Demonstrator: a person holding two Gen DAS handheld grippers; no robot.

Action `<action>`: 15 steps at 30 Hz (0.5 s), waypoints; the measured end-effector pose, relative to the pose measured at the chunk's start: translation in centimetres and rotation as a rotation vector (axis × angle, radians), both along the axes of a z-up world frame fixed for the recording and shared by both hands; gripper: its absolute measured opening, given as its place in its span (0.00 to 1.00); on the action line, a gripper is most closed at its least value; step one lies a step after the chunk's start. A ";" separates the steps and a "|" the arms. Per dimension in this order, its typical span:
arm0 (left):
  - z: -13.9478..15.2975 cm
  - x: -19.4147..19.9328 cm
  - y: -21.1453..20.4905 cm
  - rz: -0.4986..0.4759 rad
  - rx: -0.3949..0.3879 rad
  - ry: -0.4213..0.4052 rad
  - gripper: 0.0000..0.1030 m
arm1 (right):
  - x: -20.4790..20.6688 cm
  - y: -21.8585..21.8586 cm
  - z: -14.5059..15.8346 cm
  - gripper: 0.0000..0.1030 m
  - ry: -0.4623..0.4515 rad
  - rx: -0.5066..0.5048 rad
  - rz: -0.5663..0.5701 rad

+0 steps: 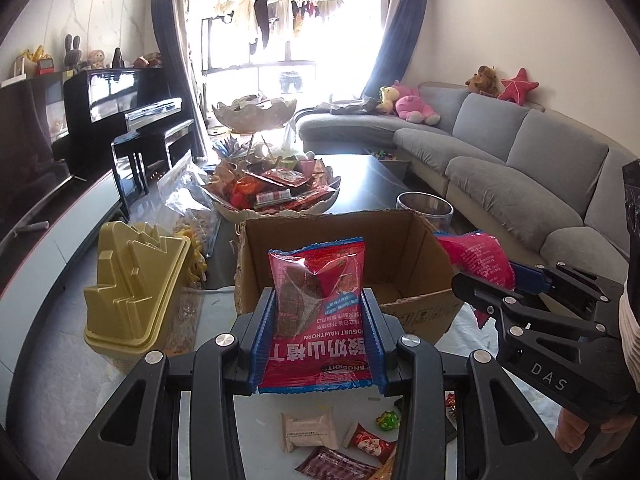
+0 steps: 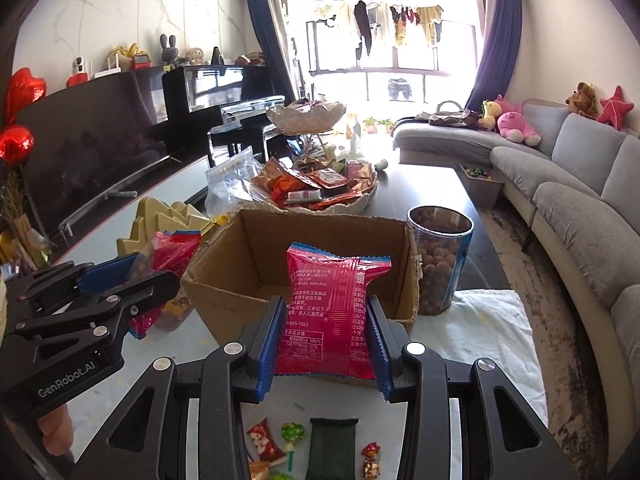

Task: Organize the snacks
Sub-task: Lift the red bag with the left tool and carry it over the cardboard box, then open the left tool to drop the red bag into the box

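Observation:
My left gripper (image 1: 318, 300) is shut on a red hawthorn snack bag (image 1: 316, 292), held upright just in front of an open cardboard box (image 1: 404, 236). My right gripper (image 2: 322, 312) is shut on a second red snack bag (image 2: 332, 312), also held upright before the same cardboard box (image 2: 224, 280), which looks bare inside. Each gripper shows in the other's view: the right gripper (image 1: 516, 280) at the right with its bag (image 1: 476, 256), the left gripper (image 2: 132, 276) at the left with its bag (image 2: 172, 252). Small wrapped candies (image 1: 368, 440) (image 2: 280, 440) lie on the white tabletop below.
A yellow moulded tray (image 1: 136, 280) stands left of the box. Behind it is a tiered shell-shaped dish heaped with snacks (image 1: 280, 192), and a clear jar of brown balls (image 2: 438, 256) stands to the right. A grey sofa (image 1: 540, 168) runs along the right, a piano (image 1: 120, 112) at left.

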State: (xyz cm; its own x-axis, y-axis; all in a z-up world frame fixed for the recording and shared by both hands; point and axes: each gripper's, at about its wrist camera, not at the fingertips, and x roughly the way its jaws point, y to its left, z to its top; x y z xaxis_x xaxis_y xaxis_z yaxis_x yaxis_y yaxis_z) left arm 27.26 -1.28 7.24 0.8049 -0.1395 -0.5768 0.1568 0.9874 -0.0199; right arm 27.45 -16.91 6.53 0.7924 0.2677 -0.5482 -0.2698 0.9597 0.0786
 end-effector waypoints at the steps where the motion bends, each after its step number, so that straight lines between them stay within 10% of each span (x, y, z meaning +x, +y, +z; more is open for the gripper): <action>1: -0.1 0.6 0.0 0.000 -0.002 0.006 0.39 | 0.5 0.0 0.0 0.39 0.001 -0.004 -0.002; 15: -1.5 7.3 -0.2 0.028 0.023 0.078 0.40 | 6.3 0.3 -0.7 0.39 0.049 -0.025 -0.009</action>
